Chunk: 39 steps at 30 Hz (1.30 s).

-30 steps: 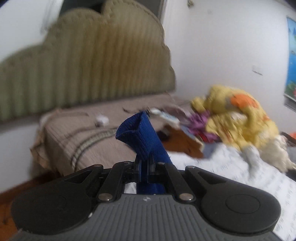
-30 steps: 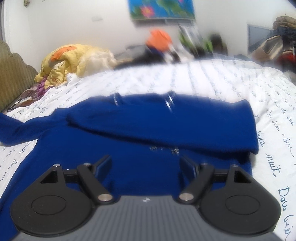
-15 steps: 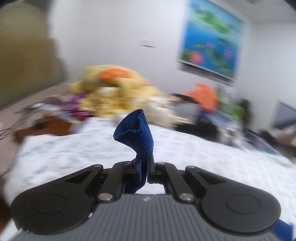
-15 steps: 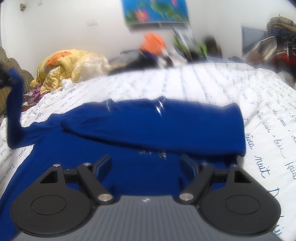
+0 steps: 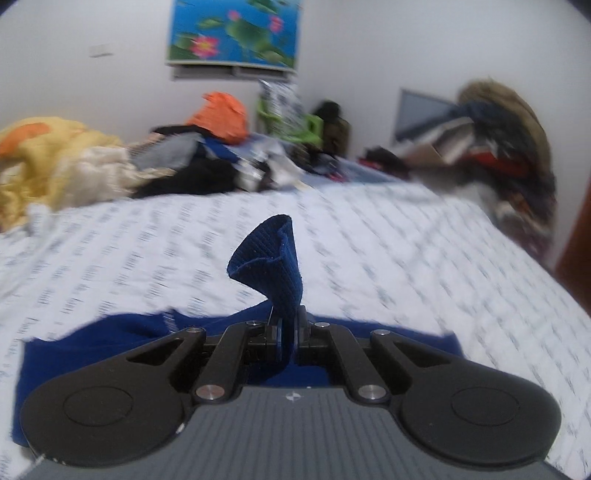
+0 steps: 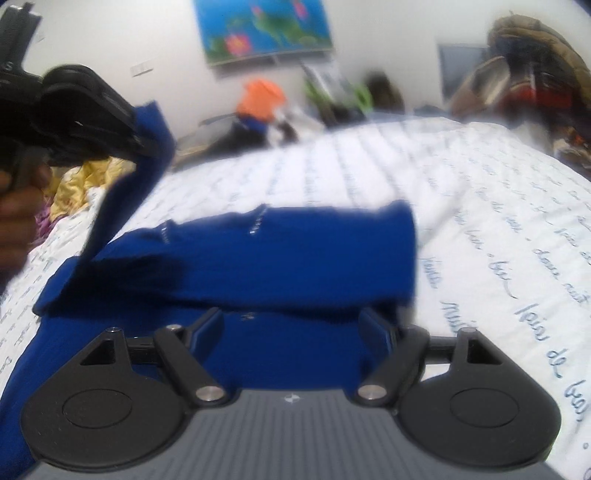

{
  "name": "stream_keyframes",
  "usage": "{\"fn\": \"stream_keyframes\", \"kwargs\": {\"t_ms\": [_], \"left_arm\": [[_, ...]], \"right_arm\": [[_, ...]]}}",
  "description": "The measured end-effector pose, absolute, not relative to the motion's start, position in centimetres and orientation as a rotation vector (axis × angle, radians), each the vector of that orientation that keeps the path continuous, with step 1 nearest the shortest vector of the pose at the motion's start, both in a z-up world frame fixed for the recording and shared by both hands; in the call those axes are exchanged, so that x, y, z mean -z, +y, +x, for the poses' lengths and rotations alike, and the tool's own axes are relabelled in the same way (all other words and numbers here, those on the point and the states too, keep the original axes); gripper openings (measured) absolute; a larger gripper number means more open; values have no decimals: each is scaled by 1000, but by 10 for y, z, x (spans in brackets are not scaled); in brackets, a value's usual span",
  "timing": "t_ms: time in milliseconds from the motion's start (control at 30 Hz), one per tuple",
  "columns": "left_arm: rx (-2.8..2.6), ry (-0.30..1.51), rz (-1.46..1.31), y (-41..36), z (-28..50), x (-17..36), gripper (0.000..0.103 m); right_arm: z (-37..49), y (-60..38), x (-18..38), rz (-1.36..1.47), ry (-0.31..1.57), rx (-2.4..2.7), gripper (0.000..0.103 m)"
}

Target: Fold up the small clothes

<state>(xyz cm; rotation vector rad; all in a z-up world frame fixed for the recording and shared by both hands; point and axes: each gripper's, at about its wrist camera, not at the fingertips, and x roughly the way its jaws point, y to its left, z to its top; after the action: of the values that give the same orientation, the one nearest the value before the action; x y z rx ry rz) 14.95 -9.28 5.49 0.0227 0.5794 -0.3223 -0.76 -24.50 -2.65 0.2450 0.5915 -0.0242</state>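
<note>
Left gripper: I'm seeing my left gripper (image 5: 287, 334) with its fingers pinched tight on the ribbed cuff (image 5: 269, 260) of the blue knit sweater's sleeve, and the cuff is flaring up above the fingertips like a little funnel.

Same gripper from the other side: in the right wrist view the left gripper (image 6: 142, 146) is sitting up high at the upper left, a hand (image 6: 16, 218) wrapping its handle, and the sleeve (image 6: 122, 195) is hanging down from it in a slant to the body of the garment.

Right gripper: my right gripper (image 6: 291, 326) is hovering low over the sweater with its fingers spread wide apart, nothing between them that I can make out.

Sweater: the blue knit sweater (image 6: 288, 258) is lying on the white bedsheet with blue handwriting print (image 6: 517, 229), and the other sleeve is lying folded across the chest.

Background: a yellow blanket pile (image 5: 44, 158) is sitting at the far left of the bed, an orange cloth lump (image 5: 221, 116) is sitting on a dark clothes heap behind it, and a blue lotus poster (image 5: 234, 33) is hanging on the wall.

Blur: both views are looking smeared, so I can't tell the finer stuff.
</note>
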Motion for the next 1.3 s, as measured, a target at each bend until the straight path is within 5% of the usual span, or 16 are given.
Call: {"fn": "stream_keyframes", "kwargs": {"t_ms": [633,700,767,867,1300], "left_arm": [[502,711,120,-183,137,-18,7],[523,739,119,-185,138,-10,18],[522,748,124,-189,137,-6,59],[502,691,123,-186,130,-9,96],[144,527,220,-76,110,-16,103]], "right_arm": [[-16,-274,29,268,596,91,80],[-17,-275,30,271,599,94,80],[-18,-277,30,270,602,97,80],[-19,-278,30,265,605,102,80],[14,-292,16,292,543,65,80]]}}
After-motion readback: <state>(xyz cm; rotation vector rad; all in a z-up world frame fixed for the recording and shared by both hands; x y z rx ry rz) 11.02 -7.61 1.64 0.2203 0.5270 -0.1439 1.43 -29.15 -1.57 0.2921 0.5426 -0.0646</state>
